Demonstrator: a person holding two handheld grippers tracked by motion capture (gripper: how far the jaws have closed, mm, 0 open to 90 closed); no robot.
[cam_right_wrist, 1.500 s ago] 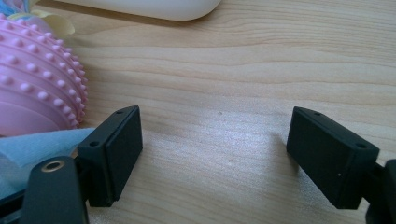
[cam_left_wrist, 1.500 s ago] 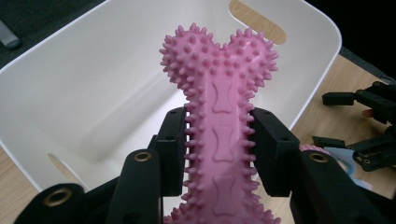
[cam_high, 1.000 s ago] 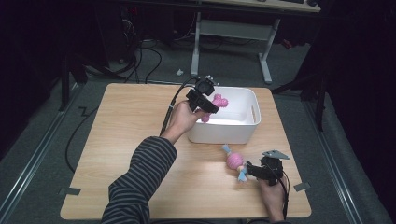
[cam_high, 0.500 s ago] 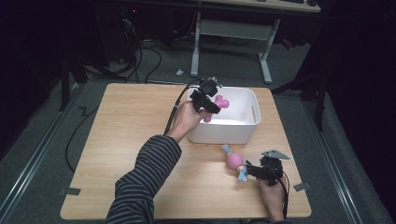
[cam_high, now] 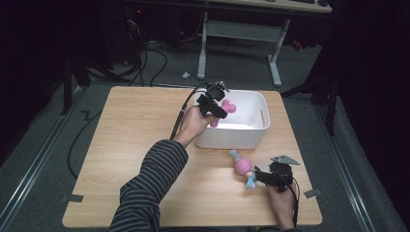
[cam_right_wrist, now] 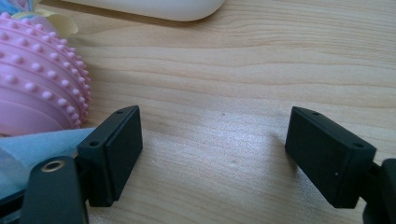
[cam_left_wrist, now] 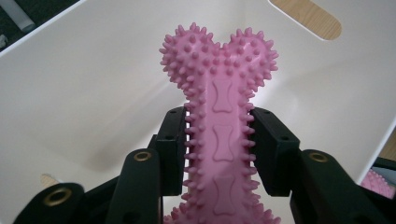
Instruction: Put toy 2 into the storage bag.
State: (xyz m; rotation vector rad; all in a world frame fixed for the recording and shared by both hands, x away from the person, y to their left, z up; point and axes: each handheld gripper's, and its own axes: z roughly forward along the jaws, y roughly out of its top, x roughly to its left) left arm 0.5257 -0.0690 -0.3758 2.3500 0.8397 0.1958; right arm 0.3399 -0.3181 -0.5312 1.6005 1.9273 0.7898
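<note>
A pink spiky bone toy [cam_left_wrist: 224, 93] is clamped by its shaft between the pads of my left gripper [cam_left_wrist: 219, 149], one pad on each side. In the high view that left gripper [cam_high: 216, 103] holds the bone [cam_high: 228, 107] over the near left corner of a white bin [cam_high: 251, 136]. A pink knobbly ball toy [cam_high: 243, 166] with pale blue ends lies on the table in front of the bin. My right gripper [cam_high: 258, 175] rests just right of it, open. In the right gripper view [cam_right_wrist: 215, 149] bare wood lies between the jaws, and the ball [cam_right_wrist: 37, 84] is left of the left jaw.
The wooden table [cam_high: 135, 140] has wide free room on its left half. The bin's inner wall [cam_left_wrist: 93, 93] lies behind the bone, with a slot handle [cam_left_wrist: 306, 18] at the top. The bin's rounded base [cam_right_wrist: 154, 7] lies ahead of the right gripper. Cables and desk legs are on the floor beyond.
The left gripper with the bone has shifted very slightly toward the bin. The right gripper and the ball toy have kept still.
</note>
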